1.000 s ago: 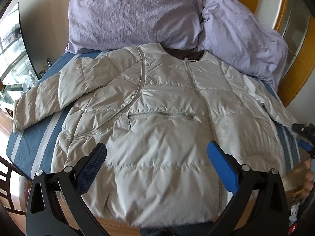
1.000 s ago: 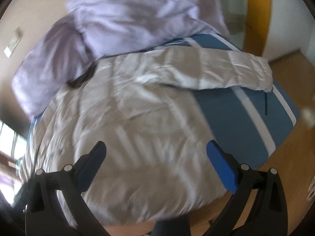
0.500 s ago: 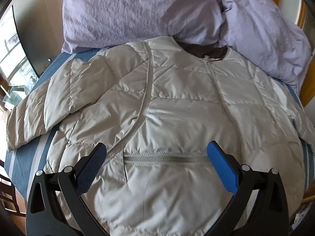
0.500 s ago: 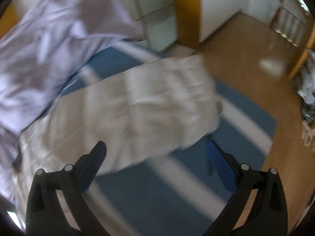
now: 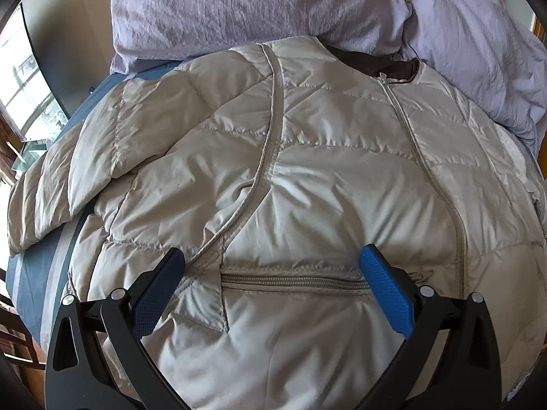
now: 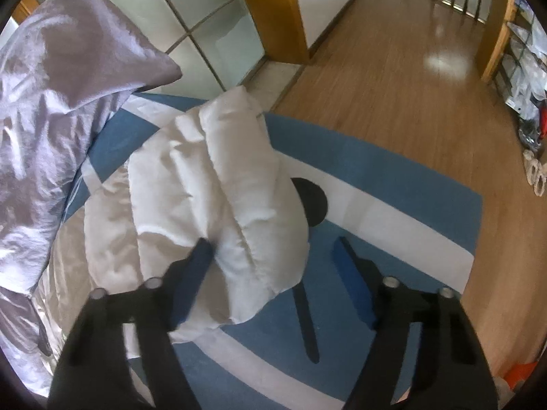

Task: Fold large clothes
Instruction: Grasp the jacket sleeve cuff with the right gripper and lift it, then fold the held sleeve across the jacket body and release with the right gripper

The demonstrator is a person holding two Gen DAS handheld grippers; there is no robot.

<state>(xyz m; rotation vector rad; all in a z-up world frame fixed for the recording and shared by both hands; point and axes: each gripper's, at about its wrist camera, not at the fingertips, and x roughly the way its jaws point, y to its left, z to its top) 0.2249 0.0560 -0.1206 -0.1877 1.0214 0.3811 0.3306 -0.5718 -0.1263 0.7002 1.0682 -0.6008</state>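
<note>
A beige quilted puffer jacket (image 5: pixel 307 177) lies spread face up on the bed, collar toward the pillows, zipped. My left gripper (image 5: pixel 271 270) is open and hovers low over the jacket's chest, its blue pads either side of a horizontal pocket zipper (image 5: pixel 294 278). The jacket's left sleeve (image 5: pixel 44 201) stretches out to the bed's left edge. In the right wrist view my right gripper (image 6: pixel 273 256) is open around the cuff end of the other sleeve (image 6: pixel 239 212); its left finger (image 6: pixel 198 266) touches the sleeve, the right finger stands apart over the bedcover.
Lilac pillows (image 5: pixel 259 3) lie at the head of the bed, and one shows in the right wrist view (image 6: pixel 51 95). The blue and white striped bedcover (image 6: pixel 393 205) ends at a wooden floor (image 6: pixel 410 78). A glass door and wooden frame (image 6: pixel 273 10) stand behind.
My left gripper has moved forward and lower over the jacket's chest. My right gripper has swung right from the jacket's body to the sleeve's cuff and come down around it.
</note>
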